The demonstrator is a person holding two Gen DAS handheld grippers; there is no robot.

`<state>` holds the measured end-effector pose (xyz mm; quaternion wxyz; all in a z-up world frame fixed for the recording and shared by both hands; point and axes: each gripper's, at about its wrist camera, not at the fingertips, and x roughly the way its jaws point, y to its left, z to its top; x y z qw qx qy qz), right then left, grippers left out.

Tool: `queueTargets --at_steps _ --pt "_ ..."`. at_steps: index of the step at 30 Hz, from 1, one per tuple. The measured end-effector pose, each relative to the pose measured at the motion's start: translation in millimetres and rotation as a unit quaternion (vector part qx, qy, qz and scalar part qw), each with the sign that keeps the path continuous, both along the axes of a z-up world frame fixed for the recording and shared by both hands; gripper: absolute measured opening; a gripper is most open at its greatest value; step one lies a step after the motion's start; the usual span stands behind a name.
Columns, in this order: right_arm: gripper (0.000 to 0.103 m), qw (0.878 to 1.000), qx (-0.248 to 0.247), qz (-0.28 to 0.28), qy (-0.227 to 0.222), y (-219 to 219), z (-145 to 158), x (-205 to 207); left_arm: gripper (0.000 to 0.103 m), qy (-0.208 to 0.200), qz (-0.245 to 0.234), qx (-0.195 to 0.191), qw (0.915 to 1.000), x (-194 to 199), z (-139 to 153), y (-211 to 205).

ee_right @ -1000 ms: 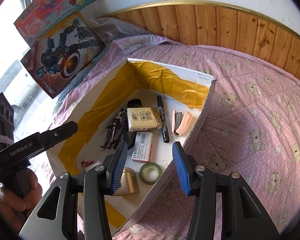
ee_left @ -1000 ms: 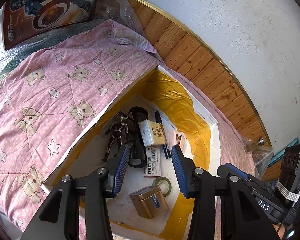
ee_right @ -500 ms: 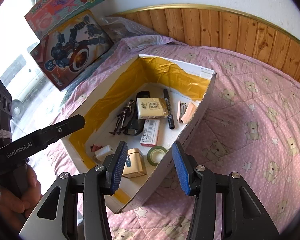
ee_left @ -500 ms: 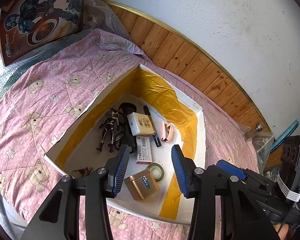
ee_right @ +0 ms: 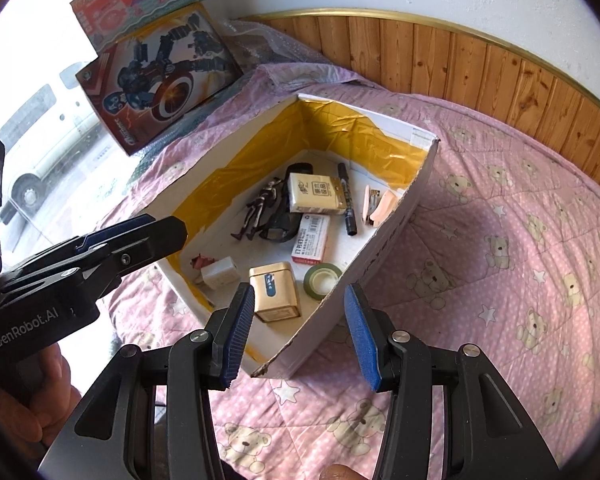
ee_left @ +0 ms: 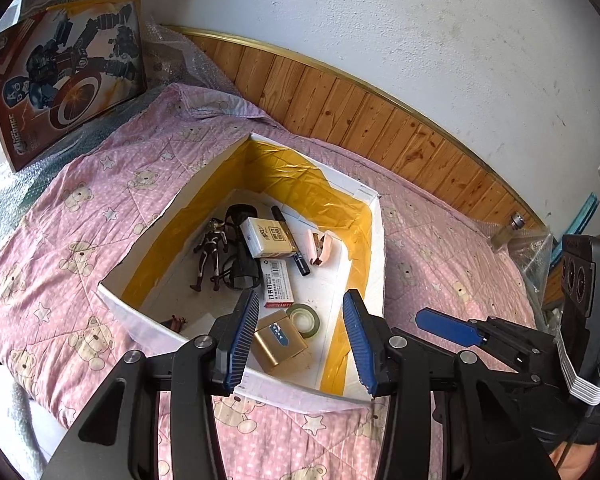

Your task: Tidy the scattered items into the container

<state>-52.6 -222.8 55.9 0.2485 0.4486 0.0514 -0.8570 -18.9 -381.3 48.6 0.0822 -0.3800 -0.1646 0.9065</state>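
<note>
The white cardboard box [ee_left: 374, 240], lined inside with yellow tape, sits on the bed's pink teddy-bear quilt [ee_left: 100, 208], roughly mid-bed, with its far corner pointing toward the wood-panelled wall [ee_left: 340, 112]. Every loose item in view lies inside it. Toward the far corner are a dark action figure [ee_left: 210, 254], a black strap-like object [ee_left: 242, 268] just beside it that I cannot identify, a cream packet [ee_left: 266, 237] resting partly on that object, a black marker [ee_left: 290, 240] along the packet's edge, and a pink stapler [ee_left: 320, 248] near the right-hand wall. A white-and-red staples box [ee_left: 278, 289] lies in the middle. Near the box's front wall are a gold tin [ee_left: 280, 340] and, touching it, a roll of green tape [ee_left: 305, 320]; in the right wrist view a small white block [ee_right: 220, 274] and a small reddish item [ee_right: 202, 261] sit by the left wall.

The left gripper [ee_left: 298, 338] hangs above the front wall of the box, fingers spread wide with nothing between them. The right gripper [ee_right: 298, 334] hovers over the box's near right corner, its fingers likewise parted and empty. A hand [ee_right: 24, 412] grips the left tool's handle.

Two toy cartons [ee_right: 160, 76] lean at the bed's far left edge, next to bubble wrap [ee_left: 176, 60].
</note>
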Motion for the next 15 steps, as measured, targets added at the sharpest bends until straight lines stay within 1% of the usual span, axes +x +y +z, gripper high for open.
queueTargets --at_steps 6,10,15 --pt "0.05 1.0 0.01 -0.005 -0.001 -1.8 1.4 5.9 0.046 0.005 0.01 -0.009 0.9999 14.3 6.9 0.3" --pt "0.05 1.0 -0.005 -0.002 -0.006 -2.9 1.9 10.4 0.046 0.013 0.016 -0.014 0.9997 24.6 12.8 -1.5" --pt "0.05 1.0 -0.009 -0.004 0.009 -4.3 7.3 19.3 0.046 0.019 0.017 -0.019 0.9995 36.4 17.5 -0.6"
